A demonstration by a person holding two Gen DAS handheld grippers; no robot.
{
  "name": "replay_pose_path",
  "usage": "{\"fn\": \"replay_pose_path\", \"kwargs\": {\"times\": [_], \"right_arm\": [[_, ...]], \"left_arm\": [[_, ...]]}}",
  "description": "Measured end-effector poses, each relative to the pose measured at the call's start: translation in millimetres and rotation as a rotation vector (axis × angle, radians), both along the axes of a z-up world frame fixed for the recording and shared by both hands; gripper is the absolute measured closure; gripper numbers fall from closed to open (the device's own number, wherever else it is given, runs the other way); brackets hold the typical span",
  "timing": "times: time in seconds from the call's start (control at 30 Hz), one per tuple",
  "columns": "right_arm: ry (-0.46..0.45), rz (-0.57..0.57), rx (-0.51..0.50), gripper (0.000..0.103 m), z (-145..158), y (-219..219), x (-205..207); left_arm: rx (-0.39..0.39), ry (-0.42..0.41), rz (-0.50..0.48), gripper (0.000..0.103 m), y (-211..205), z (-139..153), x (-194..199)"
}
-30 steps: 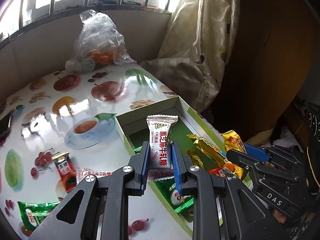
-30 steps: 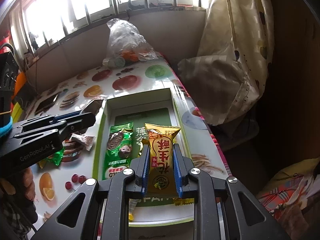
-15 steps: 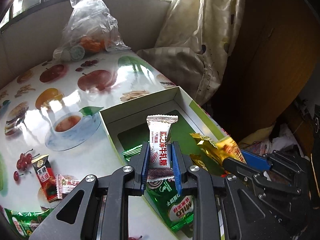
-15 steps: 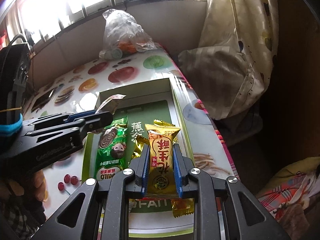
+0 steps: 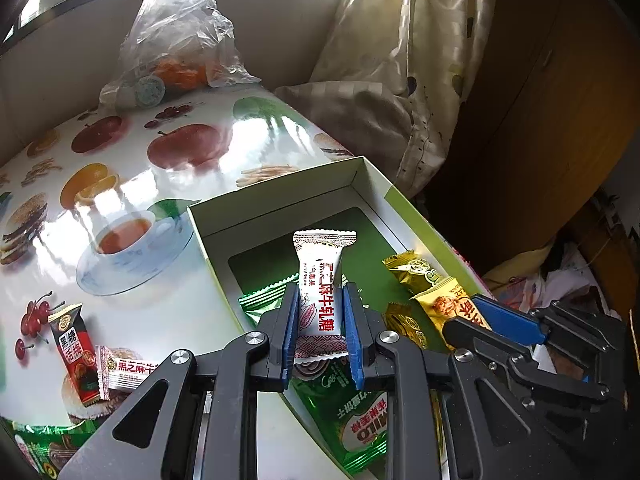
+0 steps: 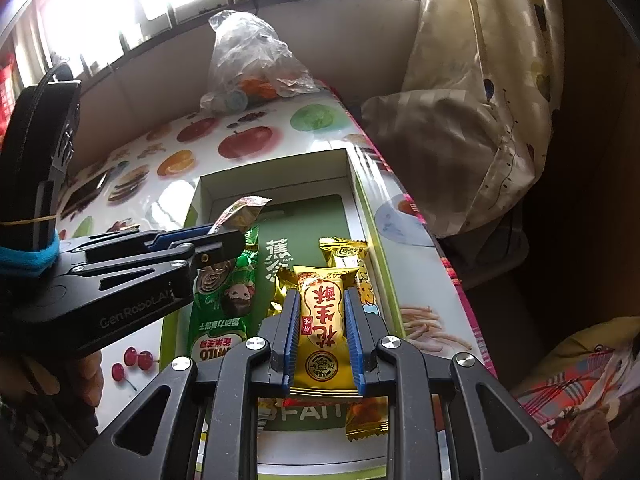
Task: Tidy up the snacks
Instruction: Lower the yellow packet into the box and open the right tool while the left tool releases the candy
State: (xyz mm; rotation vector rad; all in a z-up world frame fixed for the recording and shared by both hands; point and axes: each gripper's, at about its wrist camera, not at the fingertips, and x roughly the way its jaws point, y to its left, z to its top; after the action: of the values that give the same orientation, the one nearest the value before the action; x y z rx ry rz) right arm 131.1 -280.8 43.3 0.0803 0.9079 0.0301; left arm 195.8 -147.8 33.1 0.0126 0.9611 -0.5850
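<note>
My left gripper (image 5: pixel 320 300) is shut on a white nougat candy packet (image 5: pixel 322 280) and holds it over the open green-and-white box (image 5: pixel 280 200). My right gripper (image 6: pixel 322 300) is shut on a yellow peanut-crisp packet (image 6: pixel 322 320) above the same box (image 6: pixel 280 168). A green Milo packet (image 6: pixel 222 308) and gold candies (image 6: pixel 344 252) lie in the box. The left gripper shows in the right wrist view (image 6: pixel 216 242); the right gripper shows in the left wrist view (image 5: pixel 472 320).
A red-black candy (image 5: pixel 74 344), a white nougat packet (image 5: pixel 128 368) and a green packet (image 5: pixel 40 448) lie on the fruit-print table (image 5: pixel 160 120) left of the box. A clear plastic bag (image 5: pixel 180 40) stands at the back. Curtain and bedding (image 5: pixel 380 100) lie past the table's right edge.
Both grippers have moved farther over the box with their packets still held. The left gripper has come closer to the box's left side.
</note>
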Motion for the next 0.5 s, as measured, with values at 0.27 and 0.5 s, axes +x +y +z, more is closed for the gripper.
{"fn": "replay_pose_path", "kwargs": {"times": [0.27, 0.5], "right_arm": [[0.005, 0.004, 0.002, 0.082, -2.5, 2.0, 1.5], [0.007, 0.007, 0.007, 0.082, -3.4, 3.6, 2.6]], "left_arm": [[0.011, 0.012, -0.001, 0.081, -1.1, -5.0, 1.4], [0.013, 0.015, 0.005, 0.081, -1.5, -6.3, 1.9]]}}
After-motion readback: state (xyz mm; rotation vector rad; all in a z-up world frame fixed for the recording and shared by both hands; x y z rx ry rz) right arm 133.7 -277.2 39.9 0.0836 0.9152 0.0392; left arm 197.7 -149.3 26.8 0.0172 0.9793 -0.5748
